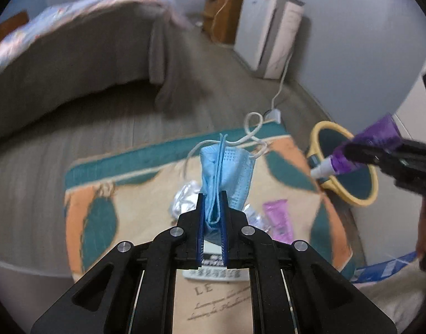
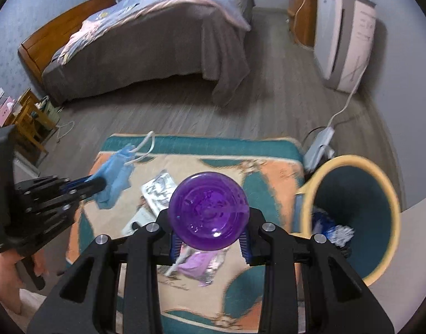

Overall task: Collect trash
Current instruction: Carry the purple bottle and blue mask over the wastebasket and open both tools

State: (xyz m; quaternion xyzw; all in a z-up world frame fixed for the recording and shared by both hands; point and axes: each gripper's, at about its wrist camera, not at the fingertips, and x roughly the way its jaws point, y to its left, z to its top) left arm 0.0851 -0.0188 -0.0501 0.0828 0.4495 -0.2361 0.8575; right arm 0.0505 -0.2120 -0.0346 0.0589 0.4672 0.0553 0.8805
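Trash lies spread on a rug [image 2: 268, 178] with green and orange shapes, and some of it is already lifted up. On the left side, the left claw [image 1: 213, 208] is shut tight on a blue face mask [image 1: 227, 172]. The mask hangs folded between the two blue pads, and its white ear loops [image 1: 252, 128] dangle loose above the rug.

In the middle of the rug, more trash waits: a shiny silver wrapper [image 2: 157, 189], a pink packet [image 2: 202, 264] and a white printed card [image 1: 213, 272] under the left claw.

To the right, the right claw [image 2: 210, 242] squeezes a purple bottle [image 2: 210, 211] around its body. In the left wrist view the bottle's white cap points toward the bin. Furthest right stands the yellow bin [image 2: 391, 211], just beside the rug, with something blue and white already inside.

What could go wrong? The mask is soft and thin, so it could slip out if the claw swings fast. Its loops could catch on the bin's rim and leave the mask hanging outside. The bottle is round and smooth, so it could twist in the claw or bounce off the rim onto the floor [image 2: 185, 111].
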